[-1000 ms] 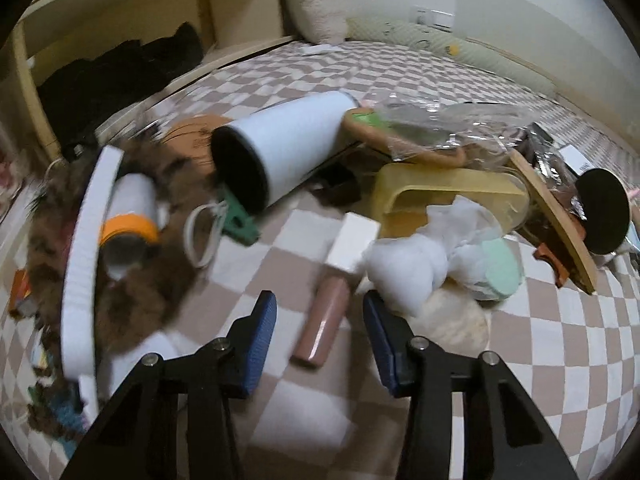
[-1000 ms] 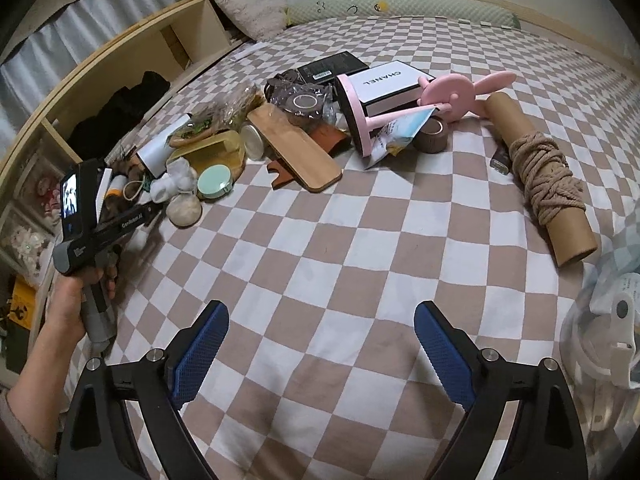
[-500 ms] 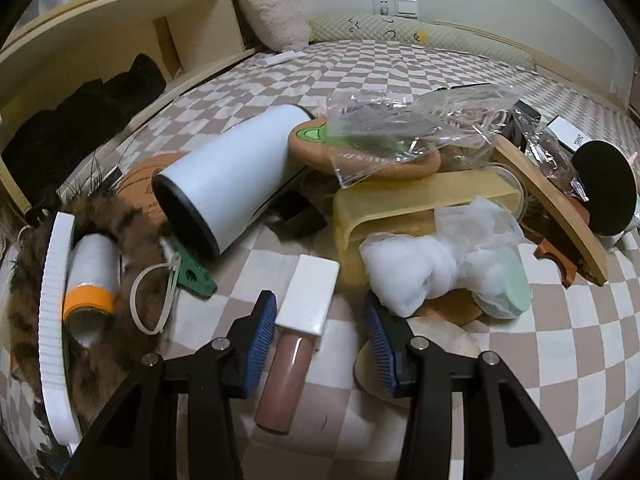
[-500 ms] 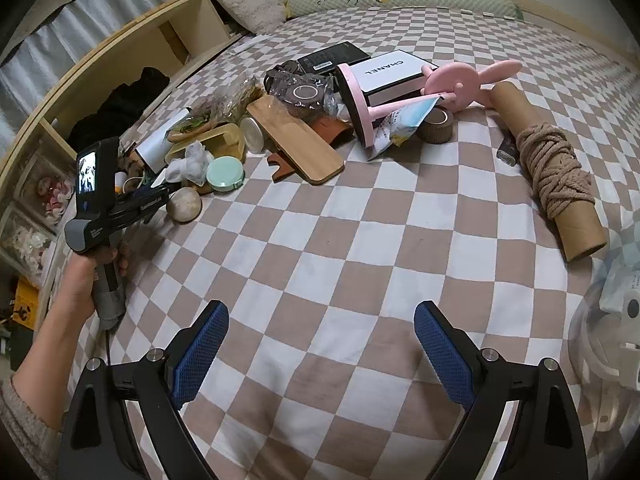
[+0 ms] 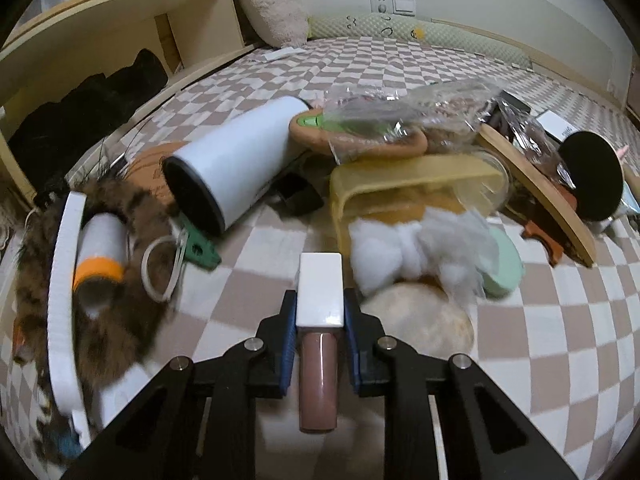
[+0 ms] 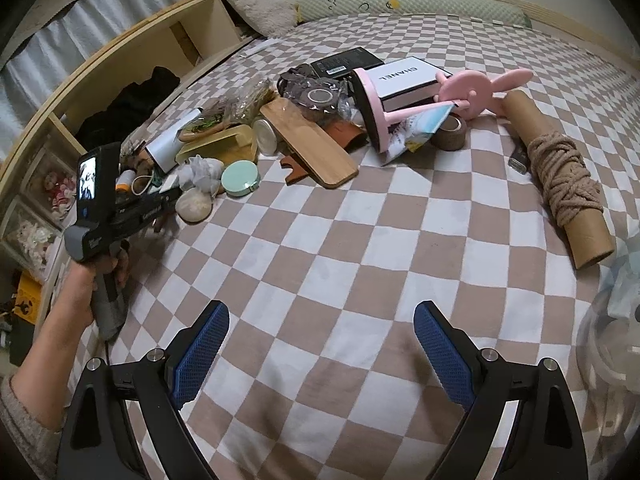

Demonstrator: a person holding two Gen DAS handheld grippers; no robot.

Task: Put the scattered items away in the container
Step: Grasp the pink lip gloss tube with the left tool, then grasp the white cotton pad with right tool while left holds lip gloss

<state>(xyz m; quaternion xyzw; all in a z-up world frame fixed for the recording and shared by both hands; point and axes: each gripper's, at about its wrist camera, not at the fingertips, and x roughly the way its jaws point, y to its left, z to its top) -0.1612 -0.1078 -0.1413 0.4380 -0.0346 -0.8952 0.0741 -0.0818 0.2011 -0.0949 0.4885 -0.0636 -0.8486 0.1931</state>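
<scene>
Lip gloss tube (image 5: 319,360) with white cap sits between the blue pads of the left gripper (image 5: 319,330), jaws closed against the cap's sides; tube body points back toward the camera. Just beyond and right: a pale round stone (image 5: 428,318), white cotton wad (image 5: 400,250), mint-green compact (image 5: 502,268). Left: a furry brown item (image 5: 116,316) around an orange-banded roll (image 5: 98,260). Farther: white cylinder (image 5: 236,160) lying on its side, yellow tray (image 5: 412,178).

Right gripper (image 6: 320,354) hangs over bare checkered bedding (image 6: 360,240), jaws wide apart, nothing between them. Transparent container (image 6: 612,340) at near right edge, partly out of frame. Far right: rope-wrapped cardboard tube (image 6: 560,176).
</scene>
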